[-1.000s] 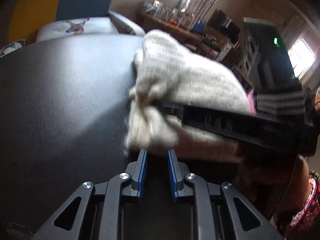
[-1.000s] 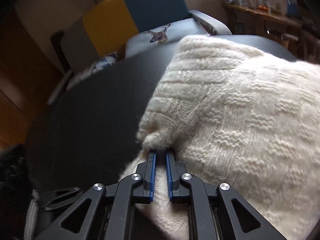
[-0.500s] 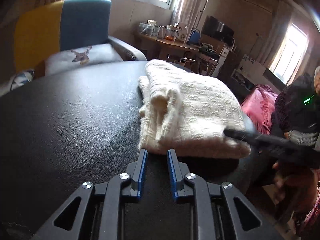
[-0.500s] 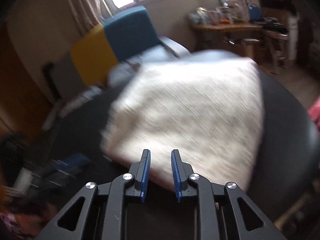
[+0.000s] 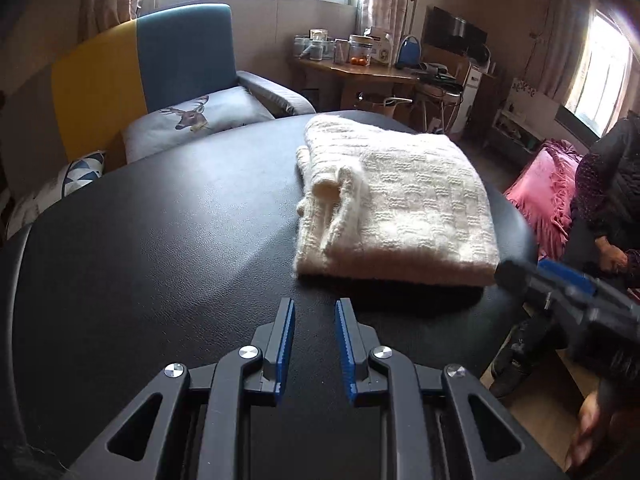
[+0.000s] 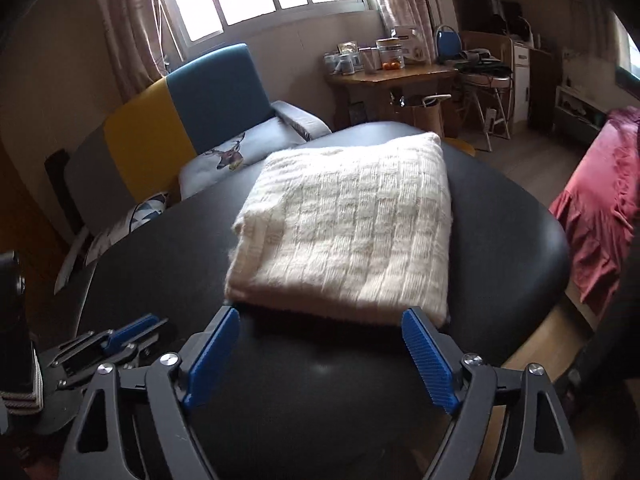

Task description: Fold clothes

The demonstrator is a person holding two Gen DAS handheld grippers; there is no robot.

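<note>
Daylit windows, a blue-and-yellow armchair (image 5: 160,68) and a cluttered wooden desk (image 5: 360,72) are seen behind a black padded table (image 5: 140,240) in the left wrist view. On that table a cream knitted sweater (image 5: 400,208) is laid as a compact folded rectangle, on the side away from the armchair and close to the table's rim there. Bunched rolls of knit, perhaps a sleeve or collar, are seen at the sweater's edge facing the armchair. The left gripper (image 5: 315,340) is held just short of the sweater's near edge, its blue pads set a narrow gap apart with nothing between them. The right gripper (image 5: 560,292) is glimpsed, blurred, past the sweater's near corner.

From the right wrist view the same sweater (image 6: 352,232) is shown square and flat on the table (image 6: 520,248), with the armchair (image 6: 192,112) behind it. The right gripper (image 6: 320,352) is spread wide and empty, just before the sweater's near edge. The left gripper (image 6: 128,336) is seen low on the armchair side.

The sweater is judged to lie already folded. Trouble could come from its place beside the rim: a brush from either gripper could push it over, and the loose rolls could be snagged by a pad and the fold dragged open.
</note>
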